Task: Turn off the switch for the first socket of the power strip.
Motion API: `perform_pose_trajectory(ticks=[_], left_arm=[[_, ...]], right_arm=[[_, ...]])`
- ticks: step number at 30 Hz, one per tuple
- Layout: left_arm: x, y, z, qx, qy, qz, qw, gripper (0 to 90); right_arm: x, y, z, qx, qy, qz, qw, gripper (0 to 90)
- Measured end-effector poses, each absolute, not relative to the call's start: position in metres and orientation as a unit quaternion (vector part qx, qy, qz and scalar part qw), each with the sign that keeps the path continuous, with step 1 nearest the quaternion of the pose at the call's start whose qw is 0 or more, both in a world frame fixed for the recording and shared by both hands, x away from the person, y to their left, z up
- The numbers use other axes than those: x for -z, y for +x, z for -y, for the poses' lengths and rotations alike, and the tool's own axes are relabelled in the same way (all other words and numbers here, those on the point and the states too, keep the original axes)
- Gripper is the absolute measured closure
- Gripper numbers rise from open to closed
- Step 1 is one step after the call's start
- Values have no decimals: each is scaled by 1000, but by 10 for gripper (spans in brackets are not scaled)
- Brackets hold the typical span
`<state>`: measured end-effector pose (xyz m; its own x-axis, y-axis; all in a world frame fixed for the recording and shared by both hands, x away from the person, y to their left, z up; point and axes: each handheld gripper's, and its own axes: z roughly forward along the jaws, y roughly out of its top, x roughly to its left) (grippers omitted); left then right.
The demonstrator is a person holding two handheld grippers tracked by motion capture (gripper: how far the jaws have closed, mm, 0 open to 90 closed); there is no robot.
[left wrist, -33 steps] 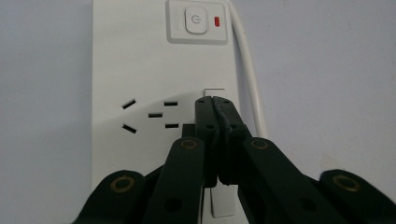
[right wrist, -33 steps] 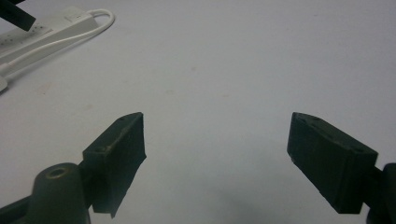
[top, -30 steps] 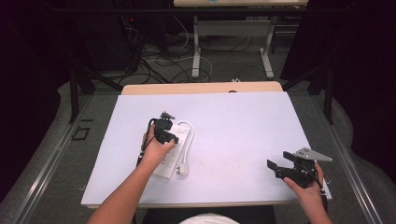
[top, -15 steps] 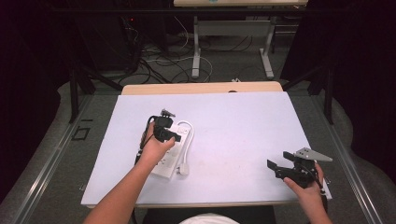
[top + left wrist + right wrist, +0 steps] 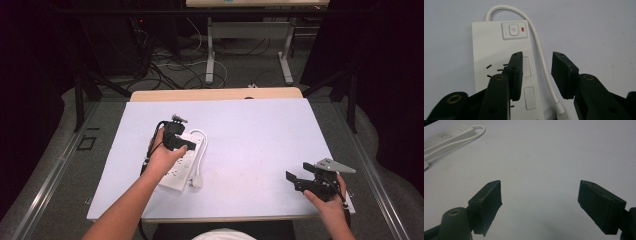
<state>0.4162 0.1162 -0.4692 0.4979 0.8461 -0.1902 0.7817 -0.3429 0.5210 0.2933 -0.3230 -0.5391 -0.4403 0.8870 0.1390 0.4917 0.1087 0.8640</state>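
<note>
A white power strip (image 5: 176,172) lies on the left half of the table, with its switch and red light (image 5: 514,30) at the far end. Its white cable (image 5: 541,57) loops out of that end and runs back along the strip's side to a plug (image 5: 196,181). My left gripper (image 5: 186,145) hovers over the strip's far half. Its jaws have just been opening and now stand apart (image 5: 536,72); the cable and the strip's edge lie below the gap, with nothing pressed. My right gripper (image 5: 295,179) rests near the front right corner, open wide (image 5: 540,202) over bare table.
The pale table sheet (image 5: 260,135) stretches between the two hands. The strip (image 5: 441,136) shows far off at the top left of the right gripper view. Behind the table are a wooden edge (image 5: 215,94), floor cables and desk legs (image 5: 210,50).
</note>
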Motion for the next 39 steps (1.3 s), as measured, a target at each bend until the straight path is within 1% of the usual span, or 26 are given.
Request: perform_pose_trajectory(ticks=[5,9,15,18,19,27,30,33,35,37,39], left_arm=[[464,412,-114,-74,825,-475,296,499],[461,408,-112,-93,828,-464,301,405],[456,404,-111,-110,831,-451,306,312],[454,403,-112,-117,828,-445,320,288],[453,403,-112,-122,827,-442,324,266],[445,399,-123,-128,824,-435,338,249],[442,396,-128,-133,821,-437,343,239],[438,393,-134,-134,818,-438,348,235],[436,391,-137,-137,816,-437,352,215],[434,388,-141,-139,812,-442,355,172],[431,385,-146,-140,809,-447,355,158]], right_arm=[[539,293,322,-460,485,-712,215,186],[539,293,322,-460,486,-712,214,186],[538,292,322,-462,487,-710,215,186],[539,292,322,-462,488,-707,219,187],[538,292,322,-462,488,-707,219,186],[538,292,322,-462,488,-707,219,186],[540,293,321,-473,488,-698,227,186],[538,292,322,-462,487,-708,219,186],[538,292,322,-462,485,-709,219,186],[538,292,322,-462,485,-709,219,187],[537,291,322,-459,486,-711,218,187]])
